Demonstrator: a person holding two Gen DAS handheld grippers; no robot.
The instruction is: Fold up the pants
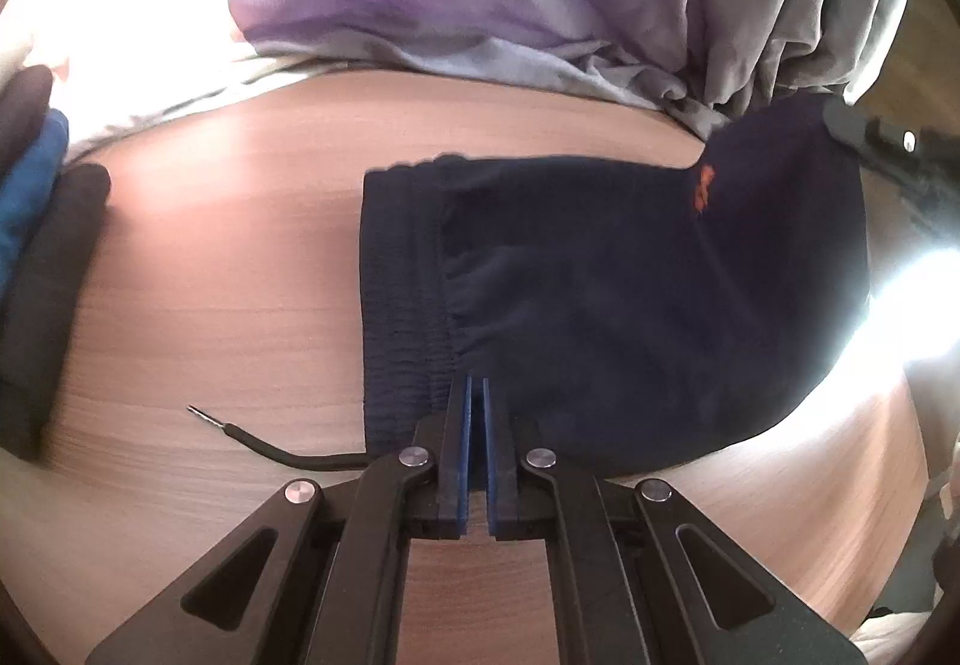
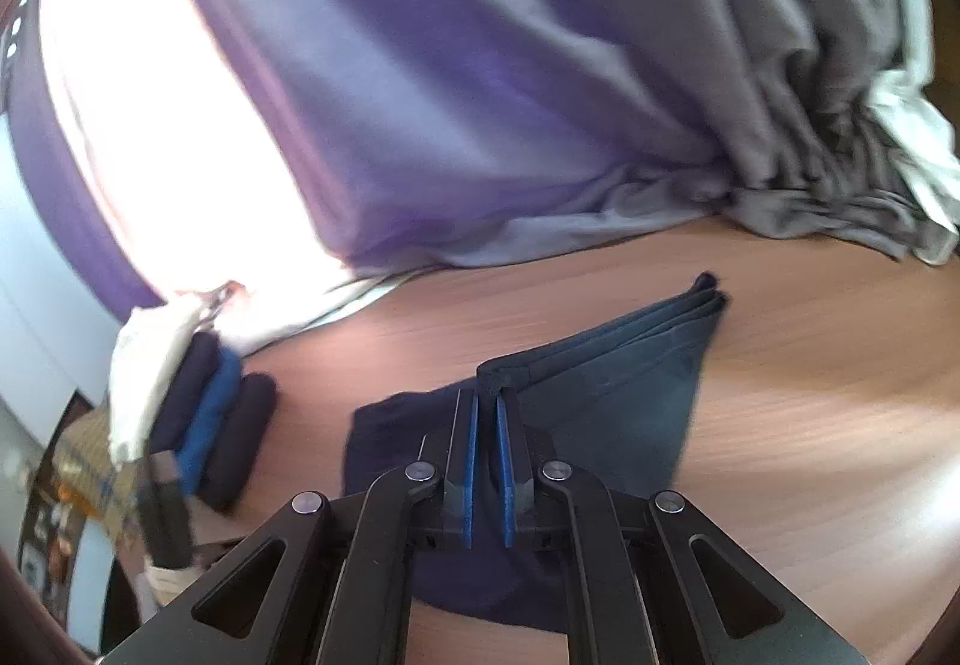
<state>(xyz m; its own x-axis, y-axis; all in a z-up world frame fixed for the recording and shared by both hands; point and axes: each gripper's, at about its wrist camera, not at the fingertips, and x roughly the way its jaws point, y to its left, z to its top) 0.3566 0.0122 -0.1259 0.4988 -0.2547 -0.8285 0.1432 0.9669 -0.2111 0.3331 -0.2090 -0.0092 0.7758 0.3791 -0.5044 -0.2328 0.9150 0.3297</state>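
Those navy pants (image 1: 600,293) are soft and floppy, so with your left gripper (image 1: 477,395) clamped by the waistband and right gripper (image 2: 487,407) pinching the folded edge (center frame), lift evenly.

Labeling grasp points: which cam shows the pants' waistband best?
Left wrist. The gathered waistband of the dark pants runs in full view up from the left gripper, which is shut on the pants beside it. The right wrist view shows only stacked fabric edges by the right gripper; no waistband is discernible.
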